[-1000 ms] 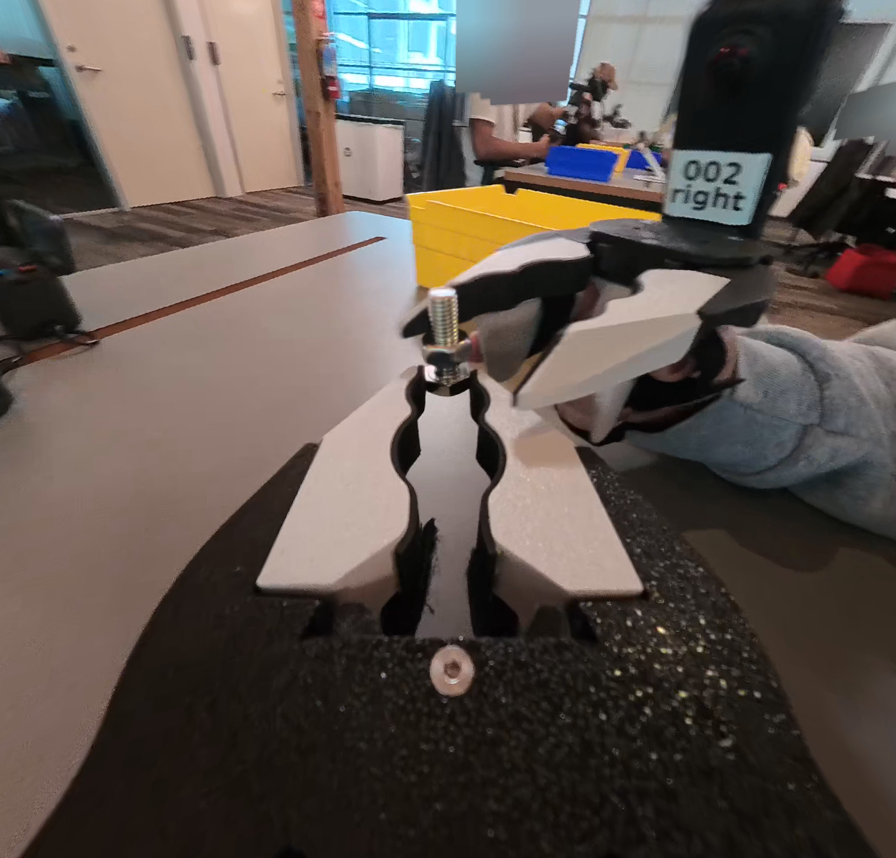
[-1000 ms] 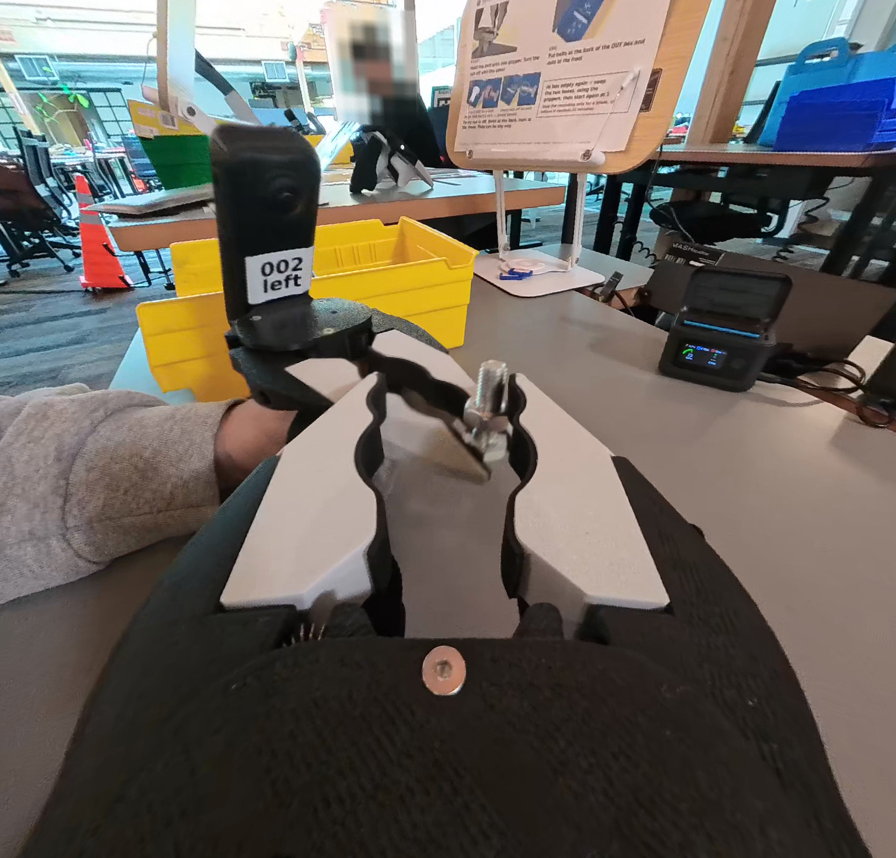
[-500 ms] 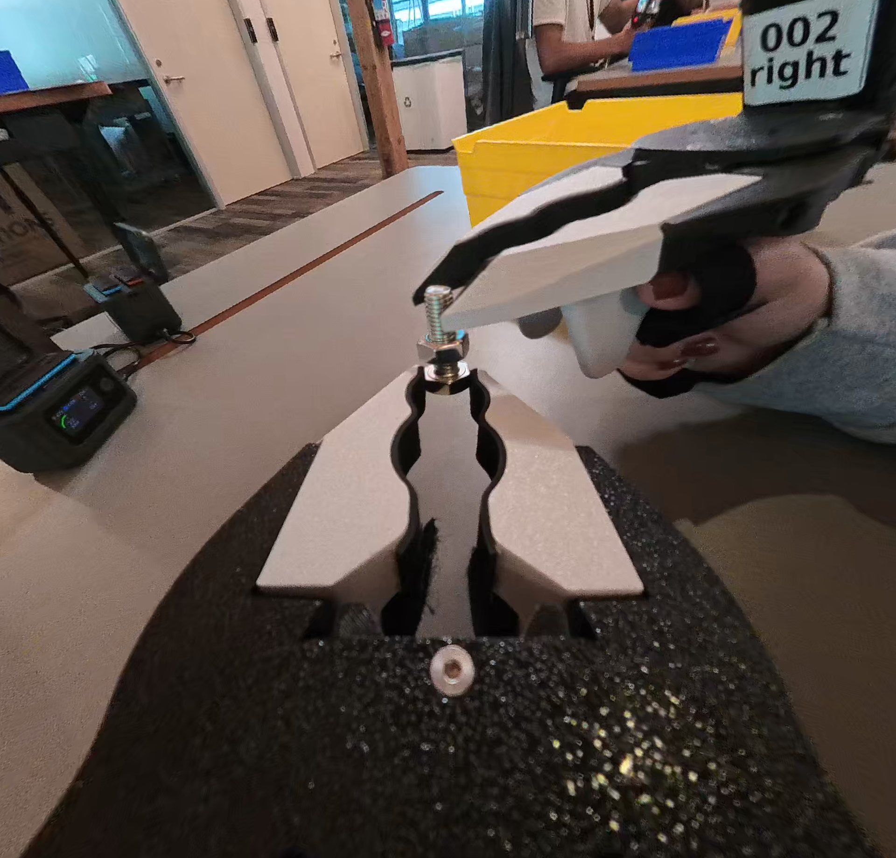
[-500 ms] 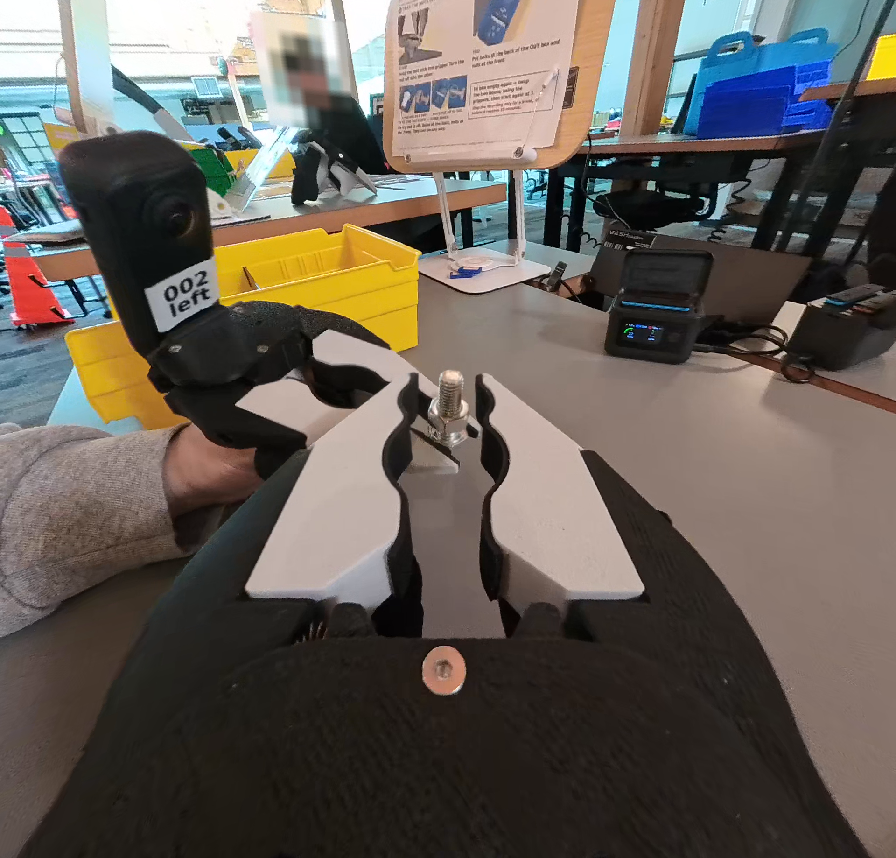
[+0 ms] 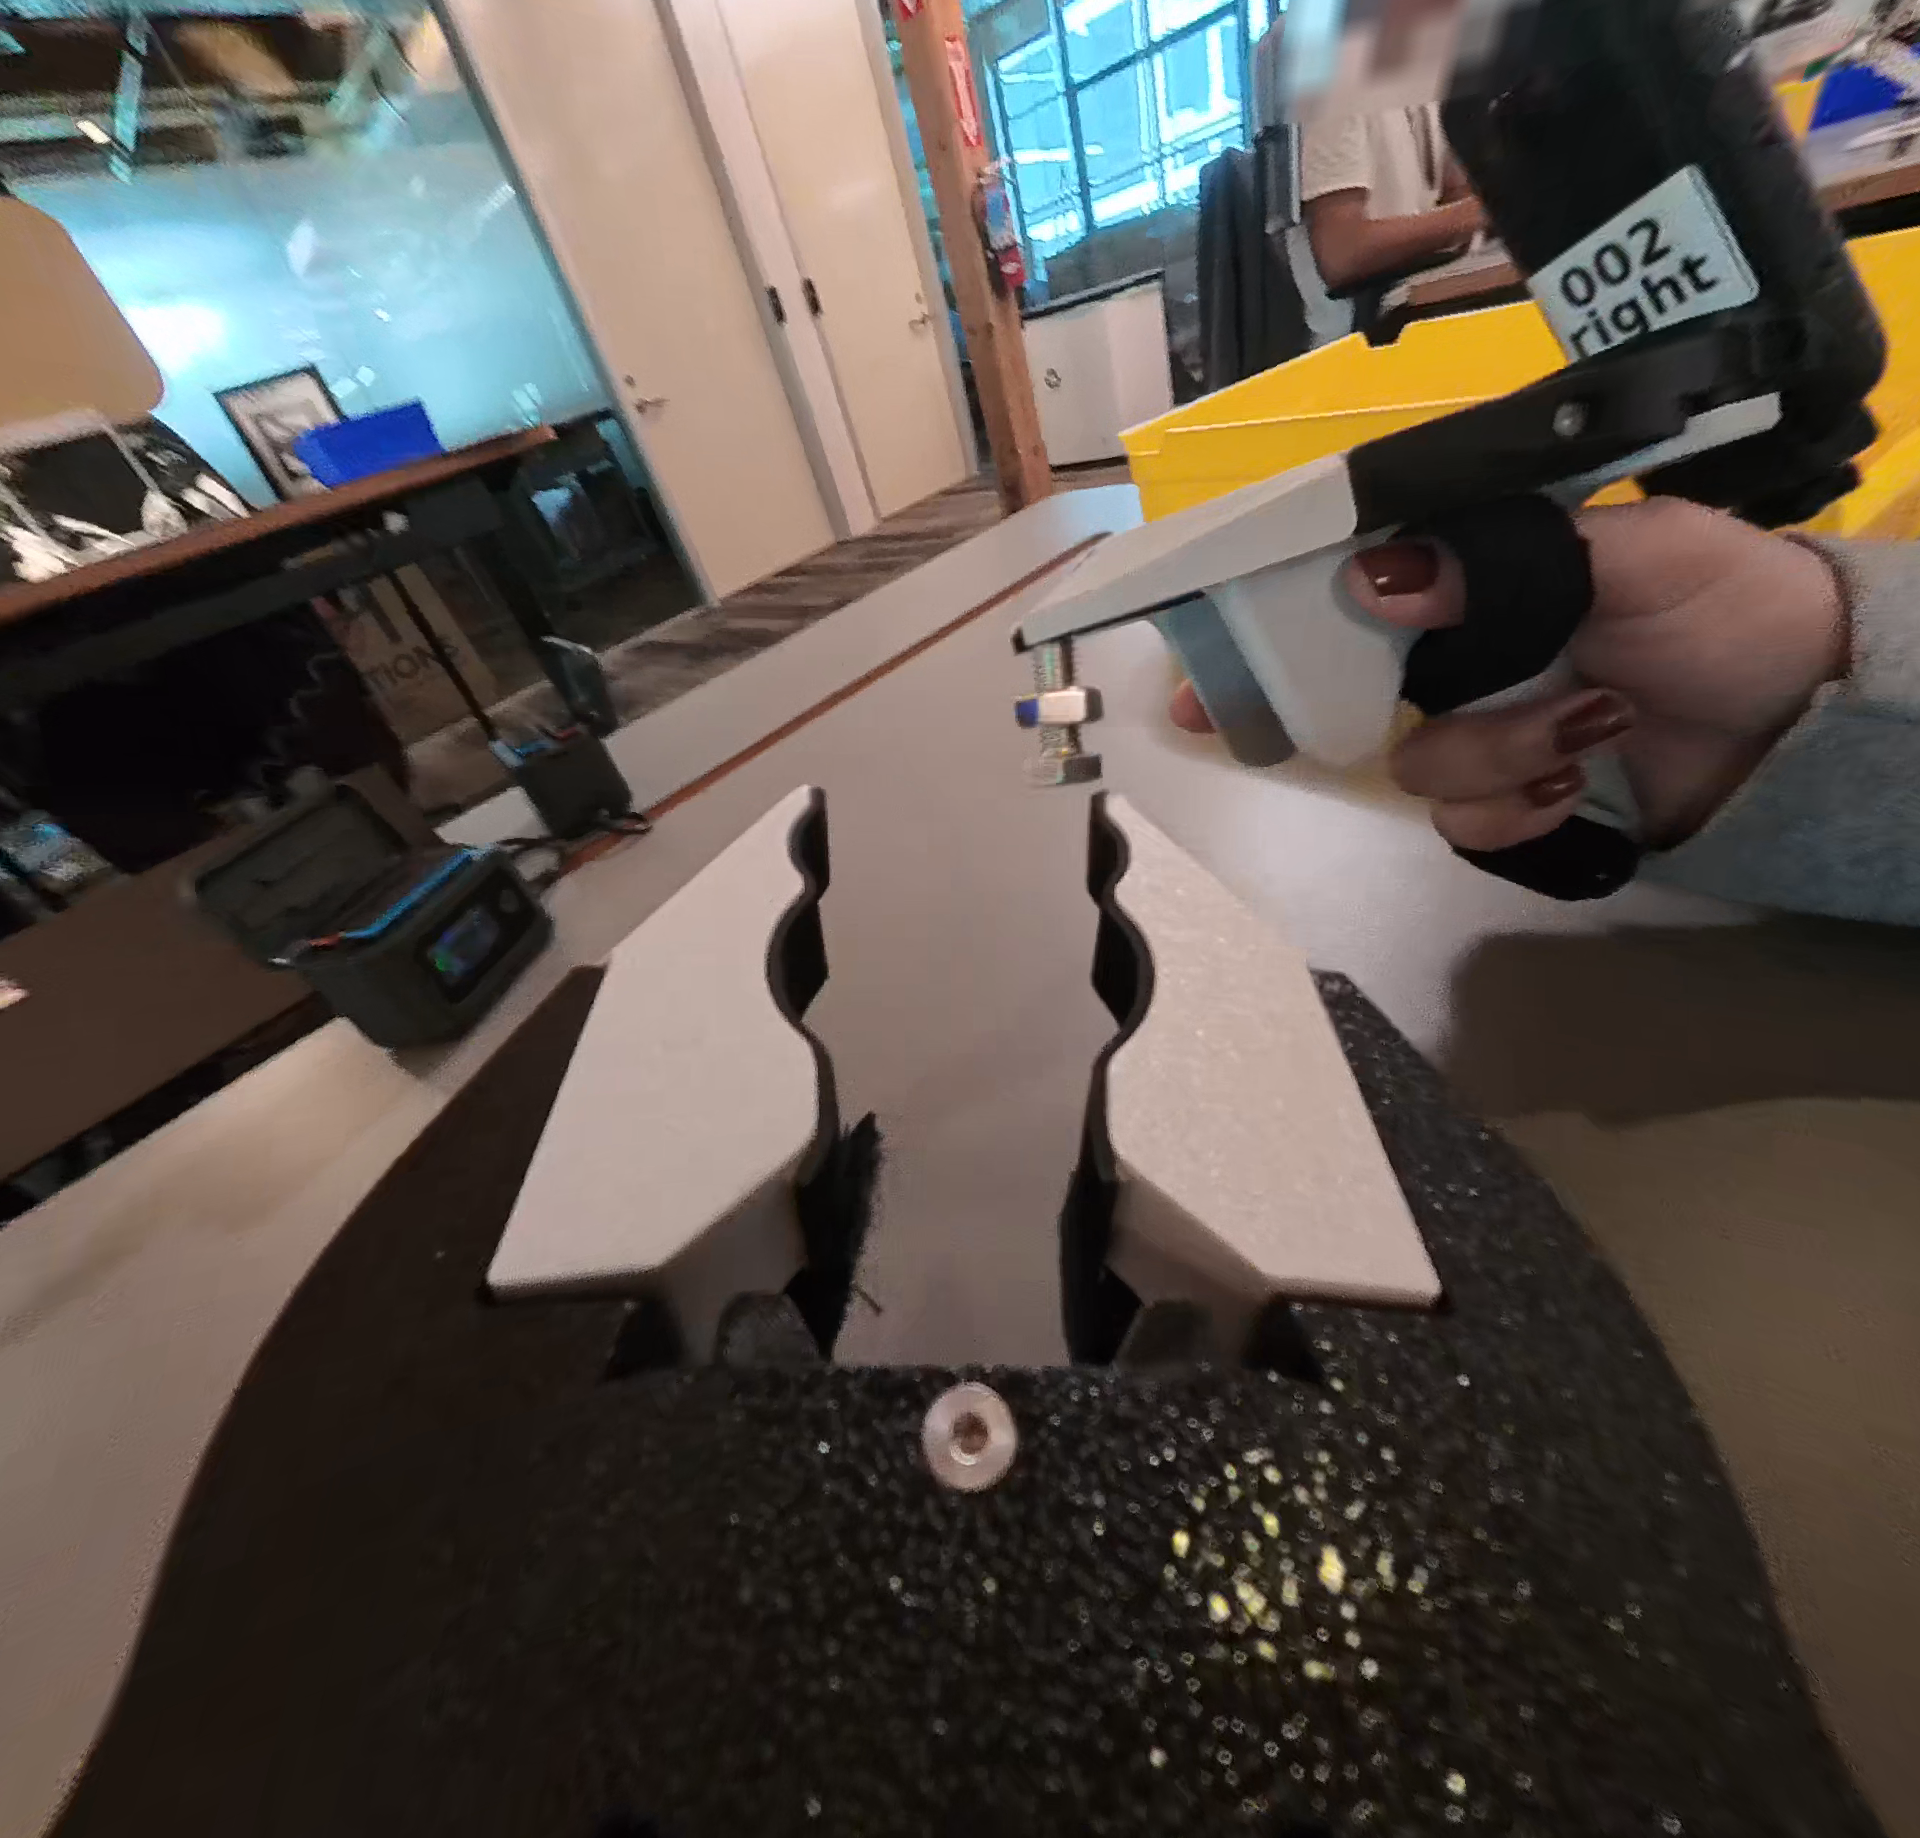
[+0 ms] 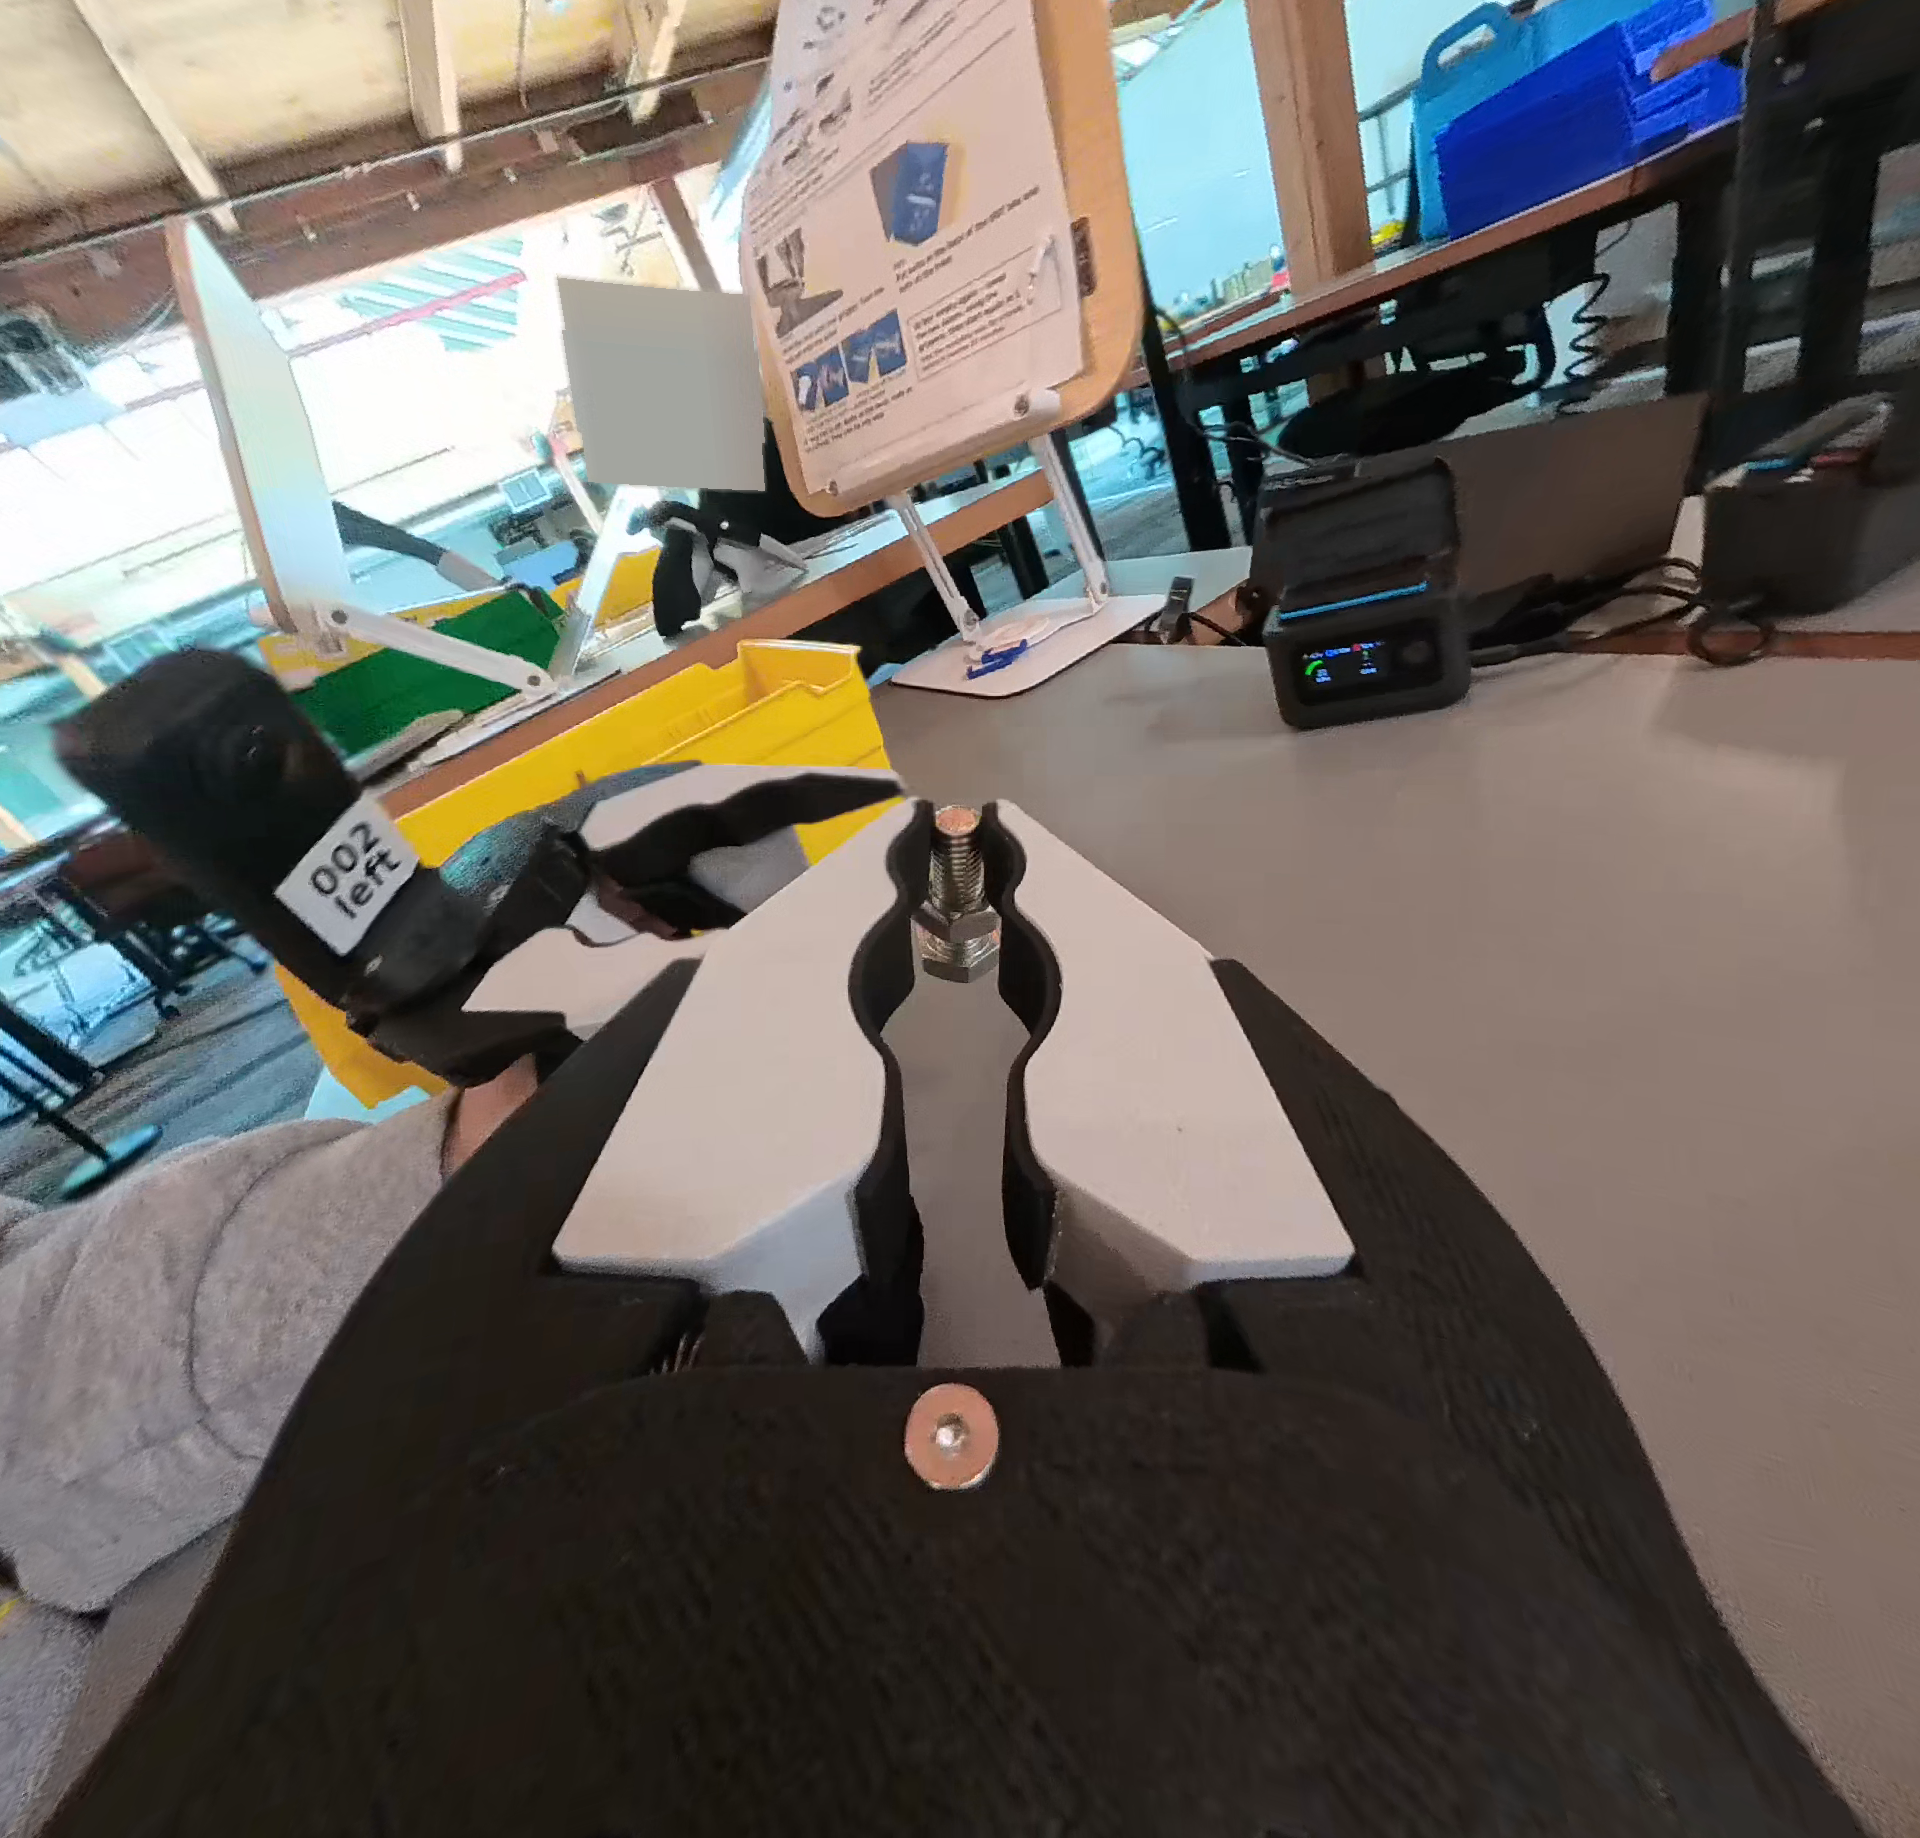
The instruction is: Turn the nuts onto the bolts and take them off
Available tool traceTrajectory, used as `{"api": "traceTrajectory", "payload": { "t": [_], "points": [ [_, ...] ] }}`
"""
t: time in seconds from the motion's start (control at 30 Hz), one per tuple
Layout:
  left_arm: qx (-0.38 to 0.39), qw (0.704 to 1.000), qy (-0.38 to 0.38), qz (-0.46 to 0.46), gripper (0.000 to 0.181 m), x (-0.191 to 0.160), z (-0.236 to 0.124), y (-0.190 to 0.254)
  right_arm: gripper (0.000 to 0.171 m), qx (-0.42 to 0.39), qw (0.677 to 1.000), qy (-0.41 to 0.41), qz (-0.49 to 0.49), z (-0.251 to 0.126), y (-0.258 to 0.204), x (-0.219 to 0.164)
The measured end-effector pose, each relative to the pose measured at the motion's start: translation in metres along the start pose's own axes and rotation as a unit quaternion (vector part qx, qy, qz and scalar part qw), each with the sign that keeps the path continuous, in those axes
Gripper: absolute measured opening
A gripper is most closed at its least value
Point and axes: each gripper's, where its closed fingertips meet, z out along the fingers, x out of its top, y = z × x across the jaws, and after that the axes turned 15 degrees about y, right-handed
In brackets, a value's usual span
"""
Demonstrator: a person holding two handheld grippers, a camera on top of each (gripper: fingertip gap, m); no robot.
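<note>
since the frame half a second earlier, the left gripper (image 5: pixel 956 822) had let go of the bolt (image 5: pixel 1056 708) and its fingers now stood wide apart with nothing between them, while the right gripper (image 6: pixel 954 827) had taken the bolt by the threaded end and carried it up and to the side. the right gripper's tips were pinched on the bare thread, and the nut (image 6: pixel 954 934) sat low on the shank, close to the bolt head. in the left wrist view the bolt hung clear of the grey table (image 5: pixel 1351 853), just beyond the tip of the left gripper's right finger.

the grip looked thin: only the last threads were caught at the very tips, so a jolt or a slight easing could have let the bolt swing or drop onto the table and roll off.

its long axis ran near vertical, head down, threaded end up into the right gripper.
</note>
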Motion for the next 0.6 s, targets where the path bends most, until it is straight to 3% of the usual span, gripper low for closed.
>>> {"api": "traceTrajectory", "payload": {
  "t": [0.17,0.37,0.5,0.6],
  "points": [
    [0.036,0.999,0.013,0.038,0.035,0.006,-0.008,-0.012,0.008,-0.001,1.000,0.025,0.013,-0.006,-0.016,0.035],
    [0.052,0.998,0.022,0.007,0.030,0.006,-0.010,-0.018,0.008,-0.051,0.990,0.027,-0.126,-0.036,-0.029,0.129],
    [0.060,0.998,0.025,-0.016,0.028,0.006,-0.011,-0.021,0.008,-0.163,0.967,0.005,-0.196,-0.091,0.004,0.184],
    [0.065,0.997,0.027,-0.021,0.027,0.006,-0.012,-0.024,0.008,-0.300,0.922,-0.066,-0.235,-0.155,0.057,0.202]
  ]
}}
